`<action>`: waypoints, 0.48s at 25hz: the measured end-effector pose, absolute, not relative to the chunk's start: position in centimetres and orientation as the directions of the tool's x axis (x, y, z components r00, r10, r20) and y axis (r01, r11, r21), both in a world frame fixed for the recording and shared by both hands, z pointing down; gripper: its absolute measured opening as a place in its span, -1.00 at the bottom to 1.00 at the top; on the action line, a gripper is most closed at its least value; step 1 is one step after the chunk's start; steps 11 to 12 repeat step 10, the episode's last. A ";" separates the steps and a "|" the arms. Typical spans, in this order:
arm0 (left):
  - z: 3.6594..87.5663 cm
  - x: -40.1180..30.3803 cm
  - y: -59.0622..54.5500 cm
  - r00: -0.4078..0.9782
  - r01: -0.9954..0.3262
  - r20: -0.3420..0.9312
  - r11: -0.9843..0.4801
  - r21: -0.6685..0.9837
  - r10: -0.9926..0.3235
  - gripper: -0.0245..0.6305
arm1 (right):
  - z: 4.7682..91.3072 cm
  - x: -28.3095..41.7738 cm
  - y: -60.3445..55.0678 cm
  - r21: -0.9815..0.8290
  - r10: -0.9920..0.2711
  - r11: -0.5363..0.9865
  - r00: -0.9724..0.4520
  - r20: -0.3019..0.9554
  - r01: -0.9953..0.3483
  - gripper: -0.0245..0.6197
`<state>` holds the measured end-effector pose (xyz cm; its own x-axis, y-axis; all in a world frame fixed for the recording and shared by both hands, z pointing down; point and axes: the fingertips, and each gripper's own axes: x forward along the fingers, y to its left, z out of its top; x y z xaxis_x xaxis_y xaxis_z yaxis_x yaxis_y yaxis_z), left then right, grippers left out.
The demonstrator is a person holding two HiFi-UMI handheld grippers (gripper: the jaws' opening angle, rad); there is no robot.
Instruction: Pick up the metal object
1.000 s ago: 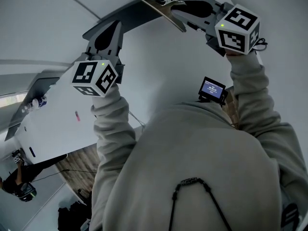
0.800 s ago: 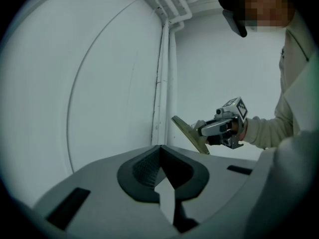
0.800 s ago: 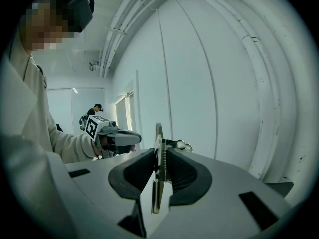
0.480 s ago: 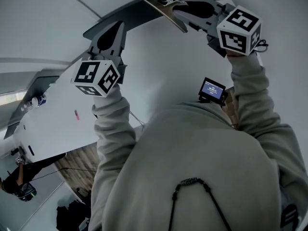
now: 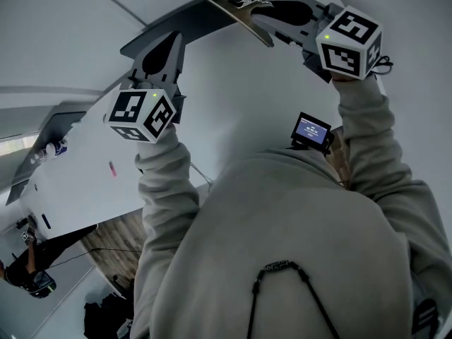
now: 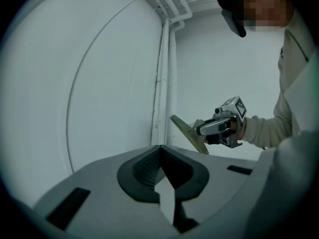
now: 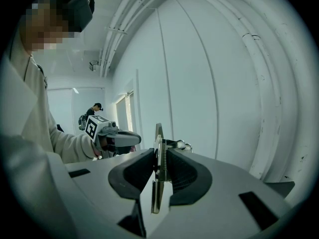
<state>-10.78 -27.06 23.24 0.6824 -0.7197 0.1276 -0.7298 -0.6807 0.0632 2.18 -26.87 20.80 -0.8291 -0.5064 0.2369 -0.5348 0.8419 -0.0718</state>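
head view: the right gripper [image 5: 263,14] is clamped on the flat brass-coloured metal object [image 5: 236,18], which is held high in the air. left gripper view: the left gripper [image 6: 160,153] is pinched together and empty. right gripper view: the ribbed pads [image 7: 182,172] squeeze the object edge-on. the pickup looks done, with nothing obvious left.

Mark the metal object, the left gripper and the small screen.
metal object [image 5: 239,18]: head view, middle of flat plate.
left gripper [image 6: 160,151]: left gripper view, between its fingertips.
small screen [image 5: 311,130]: head view, lit face.
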 end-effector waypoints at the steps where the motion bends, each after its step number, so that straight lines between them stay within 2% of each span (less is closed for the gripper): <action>1: 23.2 -10.8 -27.1 0.683 -0.730 0.127 -0.681 0.062 -0.720 -0.91 | 20.8 2.2 -26.9 -0.071 -0.506 0.842 -0.829 0.237 -0.535 -0.61; 12: 23.5 -10.8 -26.9 0.686 -0.726 0.137 -0.685 0.061 -0.715 -0.91 | 20.9 2.2 -26.9 -0.068 -0.504 0.843 -0.828 0.246 -0.533 -0.61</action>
